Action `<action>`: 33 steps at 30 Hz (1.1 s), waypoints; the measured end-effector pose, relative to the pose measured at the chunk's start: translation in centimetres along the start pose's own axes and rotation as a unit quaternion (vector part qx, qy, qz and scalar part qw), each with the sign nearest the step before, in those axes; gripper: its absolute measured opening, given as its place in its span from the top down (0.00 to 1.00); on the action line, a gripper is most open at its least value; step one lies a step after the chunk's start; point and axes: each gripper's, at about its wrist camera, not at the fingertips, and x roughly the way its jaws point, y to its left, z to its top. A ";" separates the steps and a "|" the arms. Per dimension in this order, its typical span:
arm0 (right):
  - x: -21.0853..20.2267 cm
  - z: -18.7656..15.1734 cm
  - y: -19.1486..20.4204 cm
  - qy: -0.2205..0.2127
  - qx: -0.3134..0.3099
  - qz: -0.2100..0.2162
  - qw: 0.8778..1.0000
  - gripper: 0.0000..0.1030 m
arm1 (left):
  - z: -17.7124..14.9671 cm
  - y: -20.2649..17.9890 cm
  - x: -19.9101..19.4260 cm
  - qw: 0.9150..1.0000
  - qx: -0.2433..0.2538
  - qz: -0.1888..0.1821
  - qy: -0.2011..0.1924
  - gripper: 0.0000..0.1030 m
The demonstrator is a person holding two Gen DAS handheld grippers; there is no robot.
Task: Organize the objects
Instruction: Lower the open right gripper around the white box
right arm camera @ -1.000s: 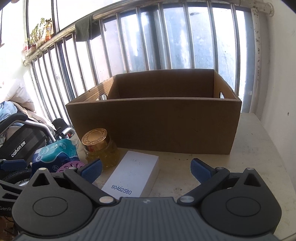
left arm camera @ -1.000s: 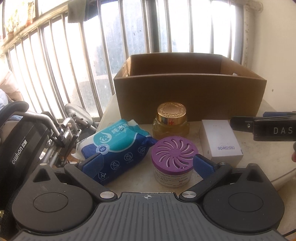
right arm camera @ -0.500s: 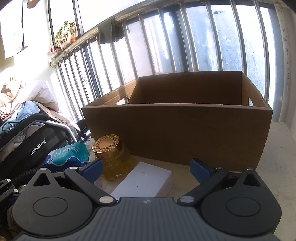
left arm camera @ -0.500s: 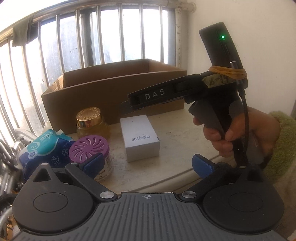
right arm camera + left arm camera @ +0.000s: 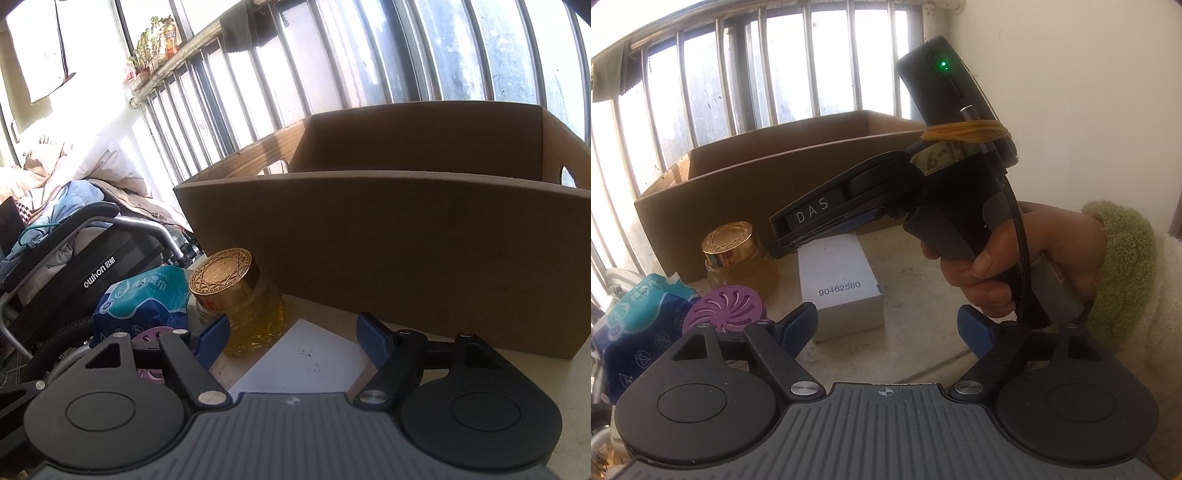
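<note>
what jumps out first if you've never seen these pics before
The big open cardboard box fills the back of the table by the barred window. In front of it stands a gold-lidded jar beside a white box, over which the right gripper hovers open.

Domestic enclosed balcony: barred windows point(image 5: 369, 74), potted plants point(image 5: 147, 48) on the ledge, a wheelchair point(image 5: 92, 266) heaped with clothing point(image 5: 74, 173), and a stone table point(image 5: 916, 295).
</note>
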 end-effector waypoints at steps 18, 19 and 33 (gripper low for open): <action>0.5 1.3 -1.0 0.026 0.001 -0.003 1.000 0.28 | -0.2 0.7 2.3 0.999 -0.017 -0.025 0.024 0.18; 1.0 1.2 -1.1 0.034 -0.001 0.001 0.999 0.28 | -0.2 0.8 2.5 0.999 -0.015 -0.025 0.024 0.18; -0.2 -0.1 -0.8 0.062 0.015 -0.010 0.998 0.27 | -2.0 2.7 1.6 0.999 -0.018 -0.023 0.024 0.17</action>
